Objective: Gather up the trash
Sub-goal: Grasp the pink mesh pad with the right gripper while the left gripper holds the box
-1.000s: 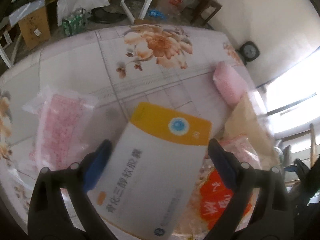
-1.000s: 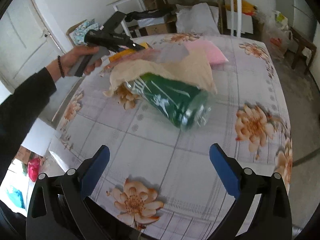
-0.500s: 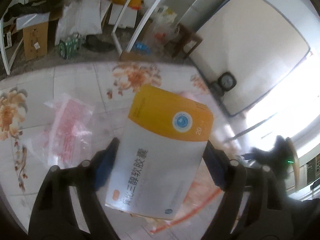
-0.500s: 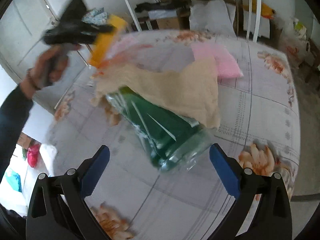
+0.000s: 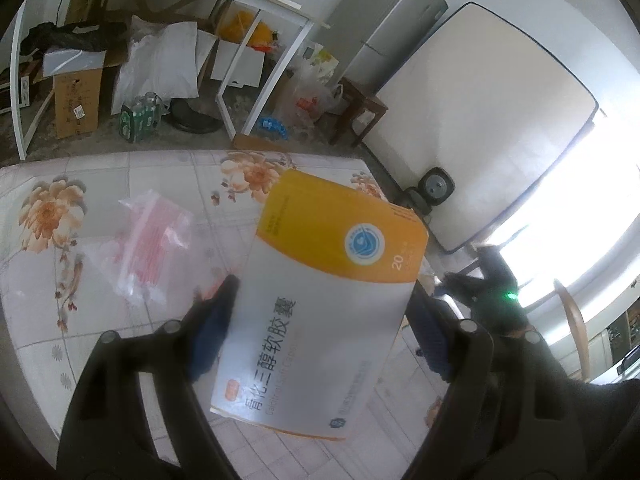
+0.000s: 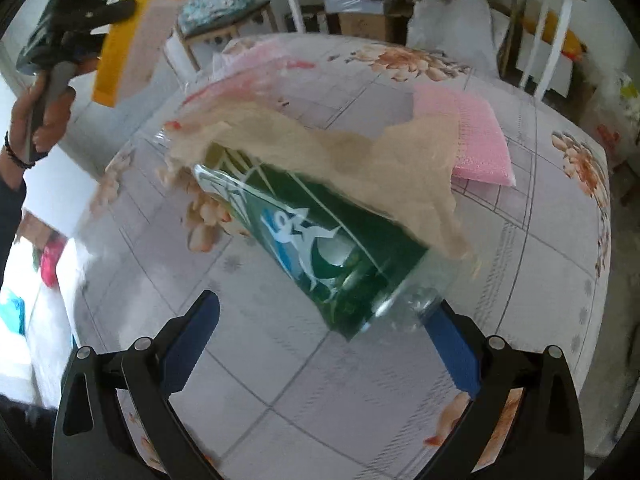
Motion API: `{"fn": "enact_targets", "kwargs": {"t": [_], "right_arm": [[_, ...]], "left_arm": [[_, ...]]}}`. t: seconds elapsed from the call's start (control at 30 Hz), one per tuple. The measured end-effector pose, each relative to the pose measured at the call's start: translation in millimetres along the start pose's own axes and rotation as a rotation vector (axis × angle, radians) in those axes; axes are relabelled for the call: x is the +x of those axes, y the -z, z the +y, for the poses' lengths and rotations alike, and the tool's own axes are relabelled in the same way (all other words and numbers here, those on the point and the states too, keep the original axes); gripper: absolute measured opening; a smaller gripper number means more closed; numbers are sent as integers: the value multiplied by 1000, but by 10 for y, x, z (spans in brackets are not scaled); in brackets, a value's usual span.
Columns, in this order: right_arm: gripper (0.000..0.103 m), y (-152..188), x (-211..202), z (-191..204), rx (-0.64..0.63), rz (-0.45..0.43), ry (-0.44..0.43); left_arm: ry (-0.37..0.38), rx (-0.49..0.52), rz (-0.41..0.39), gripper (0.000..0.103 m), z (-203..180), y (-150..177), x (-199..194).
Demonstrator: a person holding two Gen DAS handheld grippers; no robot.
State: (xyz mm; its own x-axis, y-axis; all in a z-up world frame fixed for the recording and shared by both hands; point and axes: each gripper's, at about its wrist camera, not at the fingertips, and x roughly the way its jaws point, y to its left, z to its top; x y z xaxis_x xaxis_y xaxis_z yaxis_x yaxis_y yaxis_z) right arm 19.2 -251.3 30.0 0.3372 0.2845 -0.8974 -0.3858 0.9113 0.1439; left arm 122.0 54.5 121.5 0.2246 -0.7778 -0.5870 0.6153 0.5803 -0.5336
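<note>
My left gripper (image 5: 322, 286) is shut on a white and orange medicine box (image 5: 340, 220), held up above the floral table (image 5: 100, 184). In the right wrist view the same box (image 6: 124, 48) hangs at the far left in the gripper a hand (image 6: 40, 120) holds. My right gripper (image 6: 324, 304) is open just above a green-labelled plastic bottle (image 6: 312, 232) lying on its side. The bottle's base sits close to the right finger. Brown crumpled paper (image 6: 320, 160) drapes over the bottle. A pink packet (image 6: 476, 140) lies behind it.
A clear bag with pink print (image 5: 152, 240) lies on the table's left part. Beyond the far table edge stand a white-framed desk (image 5: 260, 60), cartons (image 5: 76, 96), plastic bags and a wooden stool (image 5: 360, 112). A grey cabinet (image 5: 392, 20) stands by the wall.
The left gripper closed on the medicine box and lifted it off the table, tilting upward. The right gripper came nearer and lower over the green bottle.
</note>
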Motion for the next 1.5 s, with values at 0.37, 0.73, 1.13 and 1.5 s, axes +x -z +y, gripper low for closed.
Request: {"fn": "enact_targets", "kwargs": {"t": [0.37,0.73,1.13,1.5], "right_arm": [[97,-235,-61,-219,-82,49,-45],[97,-496,73,259,-270,34,36],[88,-472,341,498,-281,168,10],[96,-150,-473,656,-289,95,9]], "left_arm": [[25,-2,-16,77,16,119,-41],[20,-33,-13,77,103,226,24],[28,-53,-28,77,131,426,-136],[53,-50,-89,77,57,644,-506]]}}
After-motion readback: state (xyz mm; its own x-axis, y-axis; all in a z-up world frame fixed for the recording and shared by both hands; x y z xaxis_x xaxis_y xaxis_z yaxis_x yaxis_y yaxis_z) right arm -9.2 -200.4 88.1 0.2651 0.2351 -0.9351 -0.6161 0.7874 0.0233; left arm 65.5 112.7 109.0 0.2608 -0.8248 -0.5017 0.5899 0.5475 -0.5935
